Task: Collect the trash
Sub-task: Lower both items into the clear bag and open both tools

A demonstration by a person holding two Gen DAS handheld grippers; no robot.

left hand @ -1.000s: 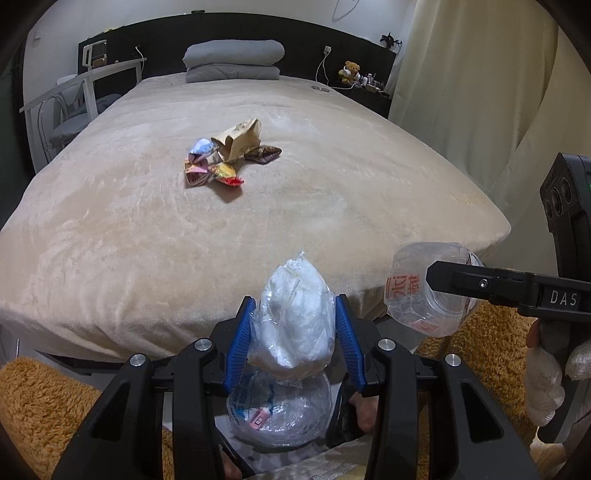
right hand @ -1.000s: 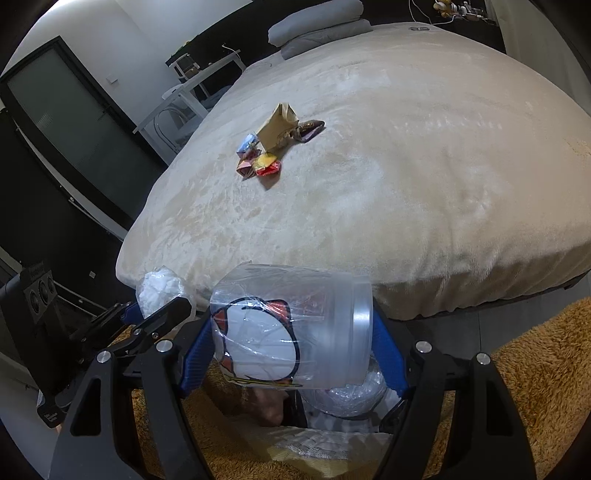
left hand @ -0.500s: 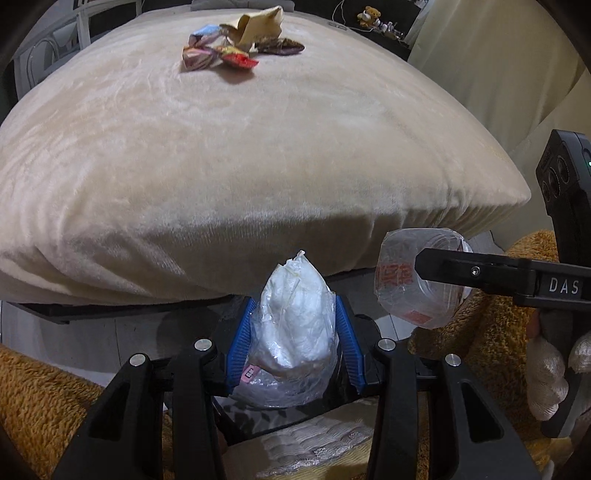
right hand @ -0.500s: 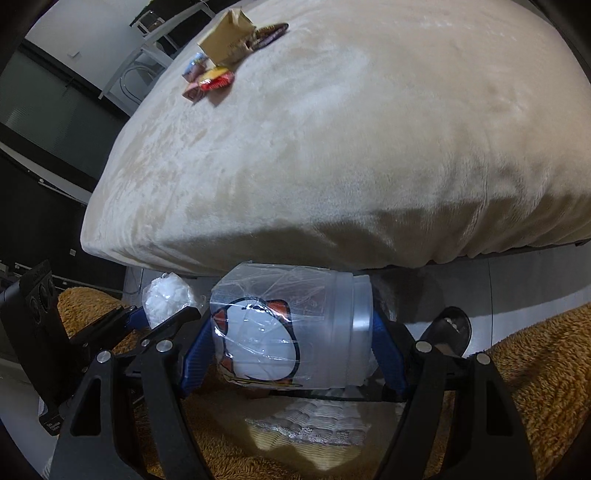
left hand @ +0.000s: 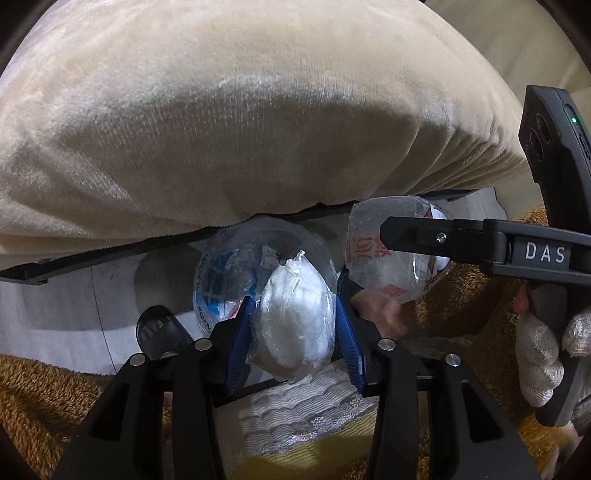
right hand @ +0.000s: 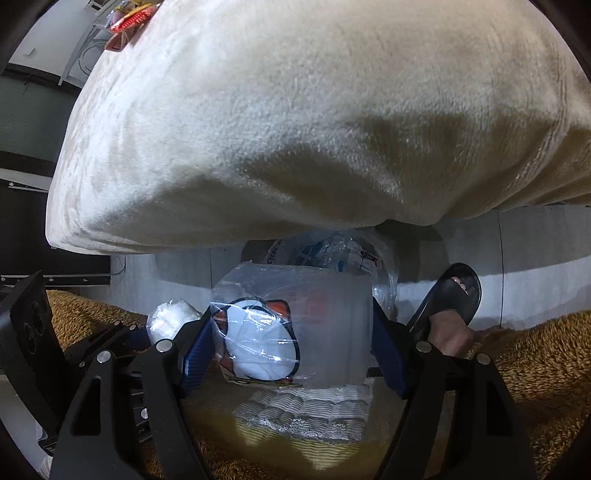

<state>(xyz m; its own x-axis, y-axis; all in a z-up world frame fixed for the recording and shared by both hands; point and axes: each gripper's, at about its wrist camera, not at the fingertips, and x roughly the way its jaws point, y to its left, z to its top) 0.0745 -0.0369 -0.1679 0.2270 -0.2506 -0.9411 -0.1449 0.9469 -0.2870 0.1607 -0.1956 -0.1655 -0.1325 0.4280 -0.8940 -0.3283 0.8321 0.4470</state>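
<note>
My left gripper (left hand: pixel 292 314) is shut on a white crumpled wad in clear film (left hand: pixel 295 332), squeezed between its blue pads. My right gripper (right hand: pixel 291 321) is shut on a clear plastic tub (right hand: pixel 317 325) with a white and orange label, held sideways. In the left wrist view the tub (left hand: pixel 384 269) hangs to the right under one black finger (left hand: pixel 424 230). Both point steeply down beside the bed. A clear bag with blue print (left hand: pixel 225 273) lies on the floor under the bed edge, just beyond both loads.
The bed's beige blanket (left hand: pixel 258 110) overhangs above. A brown shaggy rug (right hand: pixel 535 362) covers the floor around. A foot in a black slipper (right hand: pixel 450 306) stands right of the tub. White striped lace cloth (right hand: pixel 306 410) lies below the grippers. Wrappers (right hand: pixel 125 22) remain on the bed.
Both grippers have sunk from above the bed to below its edge and tipped downward, each keeping its load. The bed top and wrappers have slid out of the left wrist view.
</note>
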